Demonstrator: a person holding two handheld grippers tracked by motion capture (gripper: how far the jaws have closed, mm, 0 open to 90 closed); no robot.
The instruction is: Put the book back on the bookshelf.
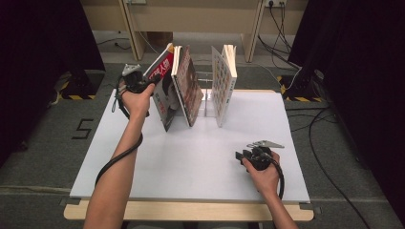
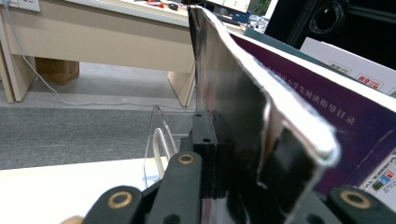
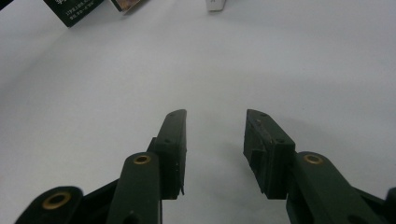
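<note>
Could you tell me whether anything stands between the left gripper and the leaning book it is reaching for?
Nothing does: the left gripper is already shut on the cover edge of the leftmost book, which leans against its neighbour in the clear rack.

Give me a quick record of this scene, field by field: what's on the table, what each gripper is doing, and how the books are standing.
surface: white table top
rack: clear divider stand at the far edge
books: three in all; red-covered book leans against the dark-covered book; white patterned book stands apart to their right
left gripper: jaws shut on the red-covered book's edge
right gripper: jaws open, nothing between them, resting low over the white top
</note>
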